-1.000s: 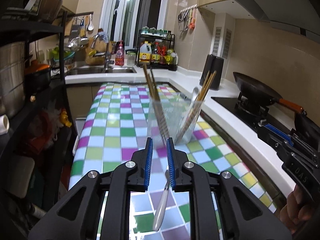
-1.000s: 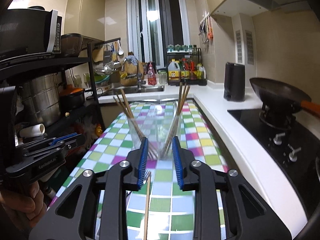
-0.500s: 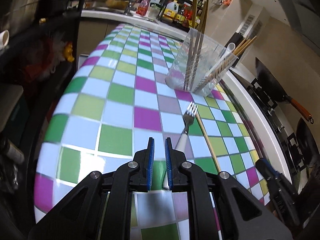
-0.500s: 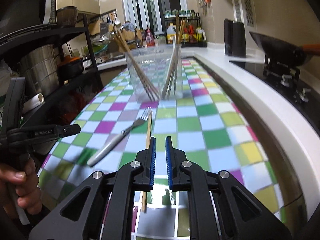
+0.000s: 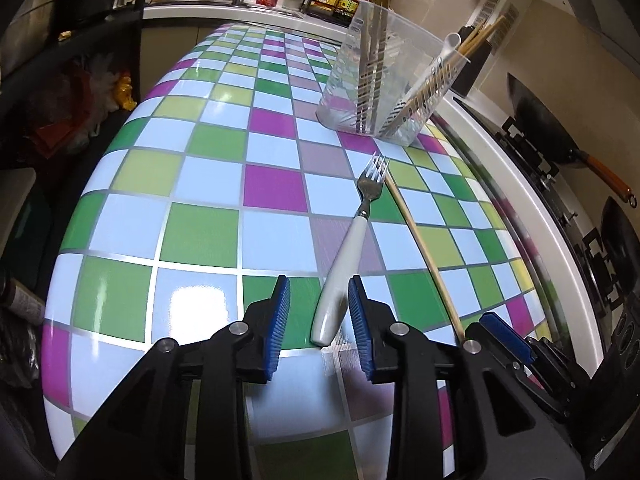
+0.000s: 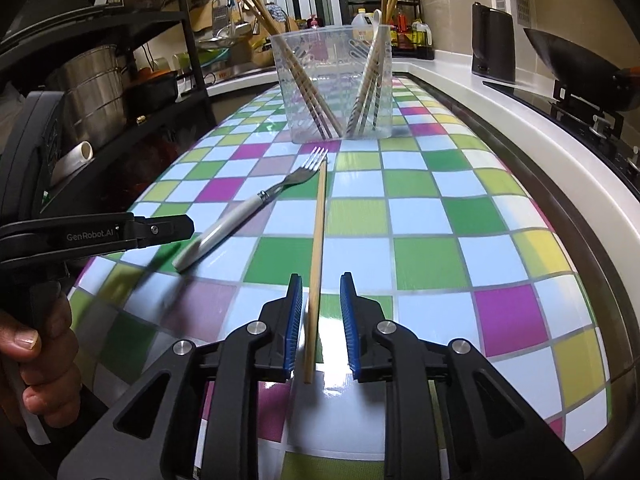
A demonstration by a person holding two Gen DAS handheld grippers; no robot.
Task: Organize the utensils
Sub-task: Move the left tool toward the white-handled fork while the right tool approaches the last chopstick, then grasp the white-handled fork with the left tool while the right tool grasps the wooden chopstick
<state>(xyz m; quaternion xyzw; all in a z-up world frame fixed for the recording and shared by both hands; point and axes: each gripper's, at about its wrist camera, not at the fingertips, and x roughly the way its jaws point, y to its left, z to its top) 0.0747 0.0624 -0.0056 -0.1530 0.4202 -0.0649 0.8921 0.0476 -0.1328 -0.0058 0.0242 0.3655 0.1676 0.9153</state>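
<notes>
A white-handled fork [image 5: 352, 240] [image 6: 240, 216] lies flat on the checkered table, tines toward a clear plastic cup [image 5: 384, 76] [image 6: 332, 84] that holds several chopsticks. A single wooden chopstick [image 5: 424, 256] [image 6: 318, 248] lies beside the fork. My left gripper [image 5: 320, 292] is low over the table; its jaws are opening and the fork's handle end lies between them, close to the right pad, not pressed. My right gripper [image 6: 320, 292] is opening too, with the chopstick's near end between its pads, untouched.
The table [image 5: 200, 232] has a white counter [image 6: 520, 120] along its right, with a gas hob and a wok [image 5: 540, 120]. A black shelf rack with pots [image 6: 92, 92] stands to the left. A sink and bottles are at the far end.
Both grippers have dropped down to the tabletop and tilted downward. Their jaws, near shut half a second ago, have spread around the fork handle and the chopstick end.
</notes>
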